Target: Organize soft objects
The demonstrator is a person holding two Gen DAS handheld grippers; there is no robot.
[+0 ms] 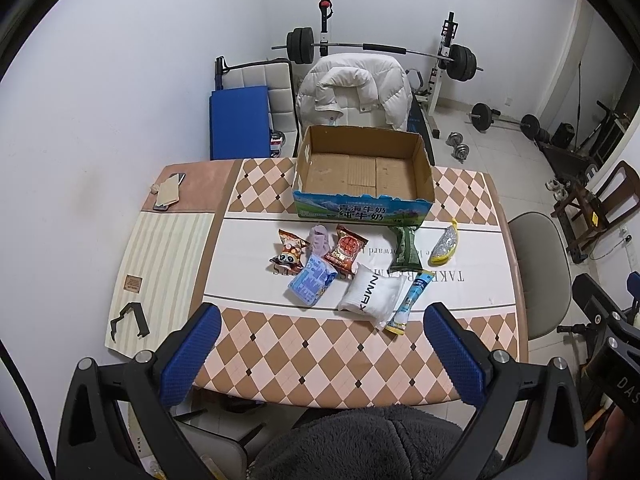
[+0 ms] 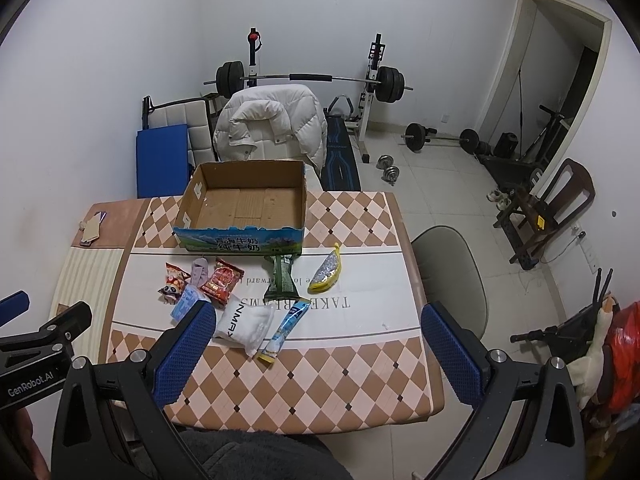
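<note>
An open, empty cardboard box (image 1: 362,172) (image 2: 244,204) stands at the table's far side. In front of it lie several soft packets: a panda snack bag (image 1: 290,254) (image 2: 174,280), a lilac soft item (image 1: 320,240), a red snack bag (image 1: 346,250) (image 2: 222,280), a blue pouch (image 1: 310,284), a white pack (image 1: 372,294) (image 2: 248,326), a blue tube sachet (image 1: 410,300) (image 2: 286,326), a green packet (image 1: 406,250) (image 2: 282,276) and a yellow banana-shaped pouch (image 1: 444,246) (image 2: 328,274). My left gripper (image 1: 322,320) and right gripper (image 2: 318,318) are open, empty, above the near table edge.
The table (image 1: 320,356) has a checked cloth. A phone and card (image 1: 168,192) lie at its far left, a black clip (image 1: 128,320) at the near left. A chair with a white jacket (image 1: 356,94) stands behind the box, a grey chair (image 2: 452,264) to the right.
</note>
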